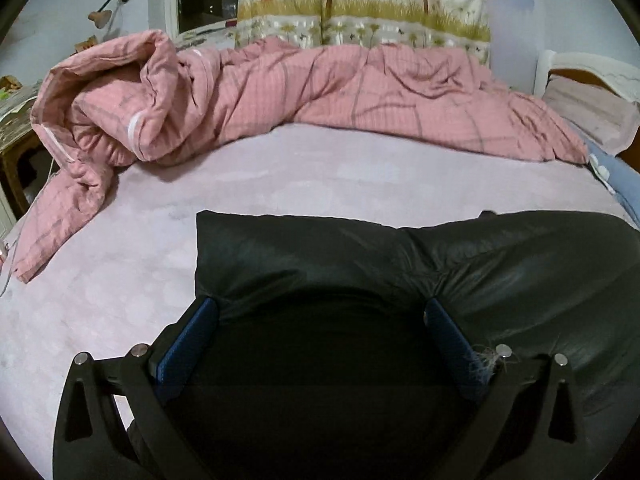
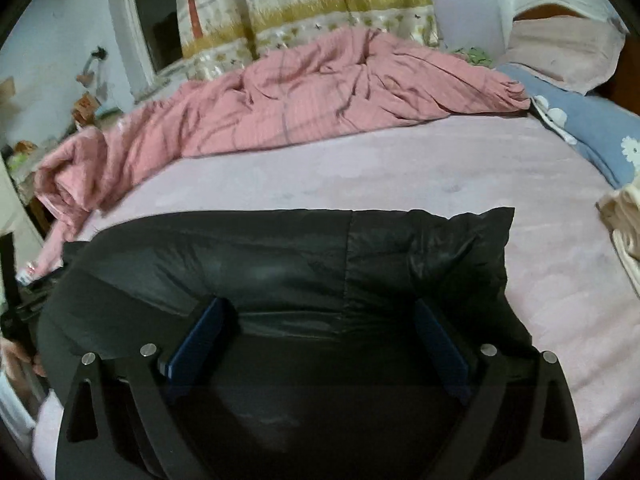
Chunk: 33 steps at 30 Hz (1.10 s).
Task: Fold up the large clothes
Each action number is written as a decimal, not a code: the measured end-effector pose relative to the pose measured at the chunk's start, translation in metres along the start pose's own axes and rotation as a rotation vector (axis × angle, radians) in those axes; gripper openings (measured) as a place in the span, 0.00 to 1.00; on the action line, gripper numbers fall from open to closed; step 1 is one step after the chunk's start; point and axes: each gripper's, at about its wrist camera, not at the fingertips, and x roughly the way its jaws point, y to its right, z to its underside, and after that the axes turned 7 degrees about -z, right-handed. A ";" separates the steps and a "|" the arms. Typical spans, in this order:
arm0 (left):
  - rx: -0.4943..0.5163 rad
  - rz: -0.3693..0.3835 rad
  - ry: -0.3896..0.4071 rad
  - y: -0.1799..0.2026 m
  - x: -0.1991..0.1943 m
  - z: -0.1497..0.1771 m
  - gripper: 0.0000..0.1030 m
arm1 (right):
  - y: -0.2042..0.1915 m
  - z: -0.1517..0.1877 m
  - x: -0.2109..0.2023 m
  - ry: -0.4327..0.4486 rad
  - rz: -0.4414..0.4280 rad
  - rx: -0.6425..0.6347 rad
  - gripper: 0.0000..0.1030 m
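Observation:
A large black puffy jacket (image 1: 400, 256) lies on the pale pink bed sheet (image 1: 100, 280); it also shows in the right wrist view (image 2: 320, 256). My left gripper (image 1: 320, 304) is open, its blue-padded fingers (image 1: 192, 340) spread wide over the jacket's left part, with the near fabric bulging between them. My right gripper (image 2: 320, 308) is open too, its fingers (image 2: 440, 344) spread over the jacket's right part. The jacket's far edge is a straight fold line with a square corner at each end.
A crumpled pink quilt (image 1: 280, 96) lies along the far side of the bed. A blue flowered pillow (image 2: 592, 128) and a pink pillow (image 2: 560, 48) lie at the right by the headboard. A cream item (image 2: 624, 220) sits at the right edge. Curtains (image 1: 360, 0) hang behind.

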 end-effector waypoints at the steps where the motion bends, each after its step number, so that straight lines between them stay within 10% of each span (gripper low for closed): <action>1: 0.002 -0.004 -0.007 0.001 0.001 0.001 1.00 | -0.005 0.000 0.004 -0.008 0.028 -0.021 0.94; 28: 0.044 -0.056 -0.030 0.011 0.005 0.003 1.00 | -0.018 0.006 0.017 -0.072 0.141 -0.083 0.96; 33: -0.048 0.059 0.040 -0.012 -0.017 -0.001 0.98 | -0.018 0.006 0.017 -0.071 0.144 -0.085 0.96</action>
